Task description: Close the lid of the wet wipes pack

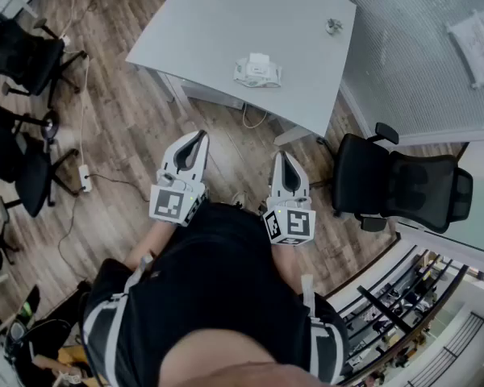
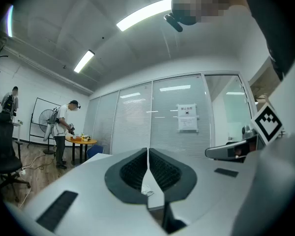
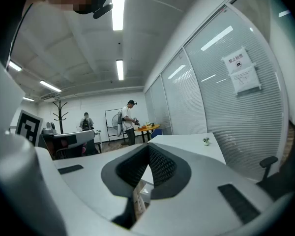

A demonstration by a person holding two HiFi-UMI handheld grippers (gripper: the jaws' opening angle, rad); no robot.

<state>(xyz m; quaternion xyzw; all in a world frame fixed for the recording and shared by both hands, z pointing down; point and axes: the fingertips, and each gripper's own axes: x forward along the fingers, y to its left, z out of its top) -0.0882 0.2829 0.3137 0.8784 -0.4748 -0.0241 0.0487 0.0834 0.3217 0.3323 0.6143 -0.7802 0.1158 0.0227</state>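
Note:
The wet wipes pack (image 1: 258,71), white and crumpled, lies on the white table (image 1: 218,22) ahead of me, its lid raised. Both grippers hang in the air over the wooden floor, well short of the table. My left gripper (image 1: 200,137) is shut and holds nothing. My right gripper (image 1: 284,157) beside it is shut and empty too. In the left gripper view the jaws of the left gripper (image 2: 147,154) meet, and a bit of the white pack (image 2: 147,190) shows below them. The right gripper (image 3: 148,149) points toward the table (image 3: 187,142) with its jaws together.
A small potted plant (image 1: 334,26) stands near the table's far right corner. A black office chair (image 1: 403,185) is at the right, more chairs (image 1: 20,55) at the left. A power strip with cable (image 1: 85,176) lies on the floor. People stand by an orange table (image 2: 81,140) far off.

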